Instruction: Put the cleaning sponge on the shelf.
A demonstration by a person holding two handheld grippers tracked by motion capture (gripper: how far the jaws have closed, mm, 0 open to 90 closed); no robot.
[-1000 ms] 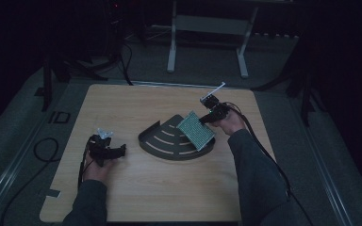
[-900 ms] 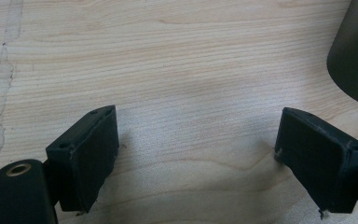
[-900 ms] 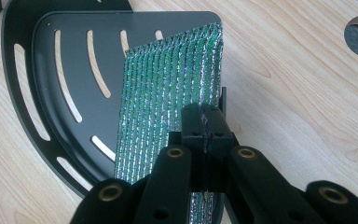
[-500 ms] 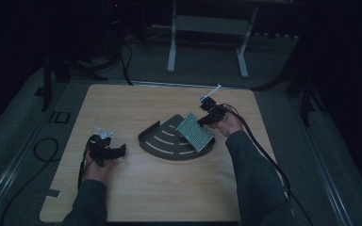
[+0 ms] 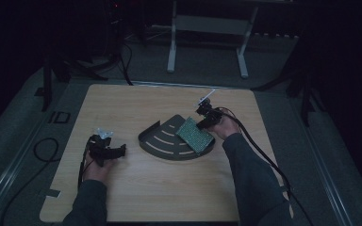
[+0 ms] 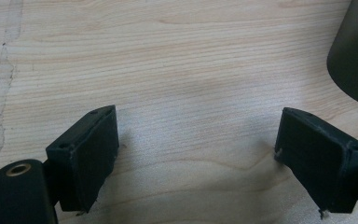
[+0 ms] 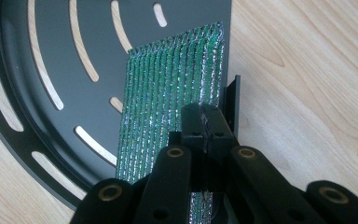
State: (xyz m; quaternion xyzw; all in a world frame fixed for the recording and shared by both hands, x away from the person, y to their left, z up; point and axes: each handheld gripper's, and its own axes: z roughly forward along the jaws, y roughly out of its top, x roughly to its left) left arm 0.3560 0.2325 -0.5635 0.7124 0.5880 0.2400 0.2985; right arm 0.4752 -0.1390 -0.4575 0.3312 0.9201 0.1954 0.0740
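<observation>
You're holding the green pad point(image 7: 168, 98) in the right gripper point(image 7: 204, 123), fingers clamped together on its near edge. The pad is sitting tilted on the dark slotted tray point(image 5: 162, 139), leaning at the tray's right side against the low straight wall, as the right gripper view is showing. In the high view the pad point(image 5: 195, 134) is lying over the tray's right part, with your right gripper point(image 5: 206, 115) just behind it.

Your left gripper point(image 5: 106, 150) is resting on the worktop point(image 5: 169, 197) well apart from the tray, to its left. Its fingers point(image 6: 86, 154) are standing wide apart with nothing between them, just bare wood below; a dark tray edge is showing at the upper right of that view.

Step in hand, as I'm judging it: you're placing or positioning the pad in the tray, and the grip isn't released yet. Can't tell whether the pad's lower edge is seated flat on the tray floor.

Next move is probably calling for lowering the pad flat onto the slotted floor, clear of the wall, then parting the right fingers and backing off straight so the pad isn't dragged. The left gripper is free for steadying the tray if it's sliding.
</observation>
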